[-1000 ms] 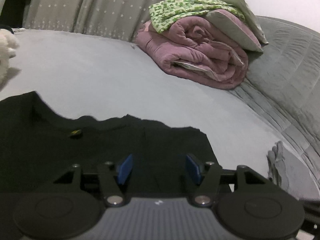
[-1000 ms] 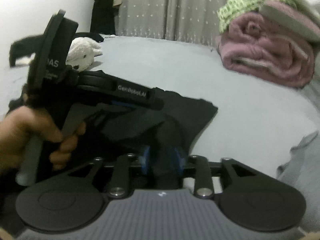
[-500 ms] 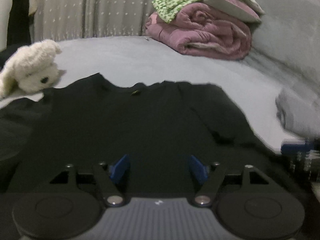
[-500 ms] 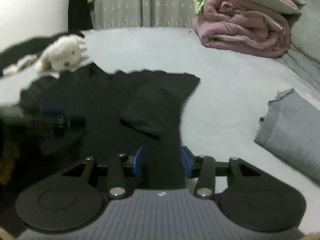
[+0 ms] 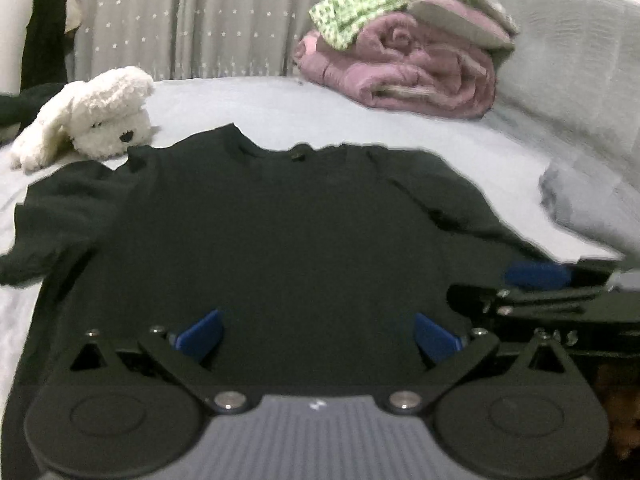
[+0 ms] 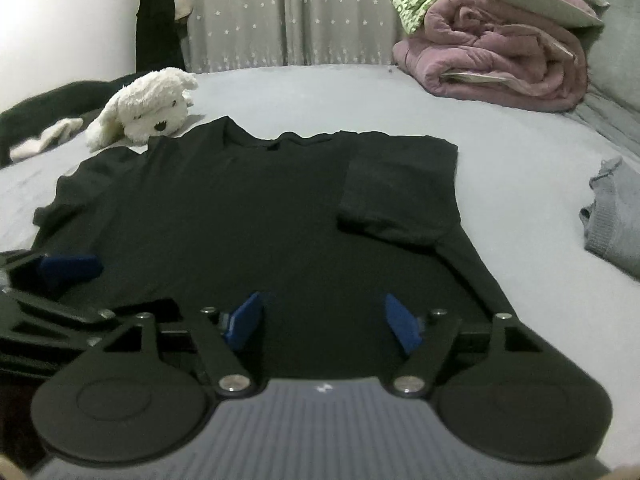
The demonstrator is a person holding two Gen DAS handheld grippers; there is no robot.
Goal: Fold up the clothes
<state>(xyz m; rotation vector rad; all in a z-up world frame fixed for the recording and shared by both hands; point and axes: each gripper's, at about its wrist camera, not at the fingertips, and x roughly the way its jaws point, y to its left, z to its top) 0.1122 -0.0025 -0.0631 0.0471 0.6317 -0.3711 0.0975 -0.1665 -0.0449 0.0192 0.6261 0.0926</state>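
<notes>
Folding the black shirt (image 6: pixel 256 216), spread flat on the bed (image 6: pixel 320 92) below the plush dog (image 6: pixel 148 108), goes best evenly: both the left gripper (image 5: pixel 316 336) and right gripper (image 6: pixel 322 322), jaws just spread and empty, should pinch the near hem together.

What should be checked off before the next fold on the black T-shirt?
1. Black T-shirt spread on the bed: ok.
2. Right sleeve folded over the body: ok.
3. Left sleeve folded in: not ok, spread outward.
4. Left gripper empty: ok; jaws have just been opening, nothing between them.
5. Right gripper empty: ok, likewise.
6. Plush dog clear of the shirt: cannot tell.
</notes>
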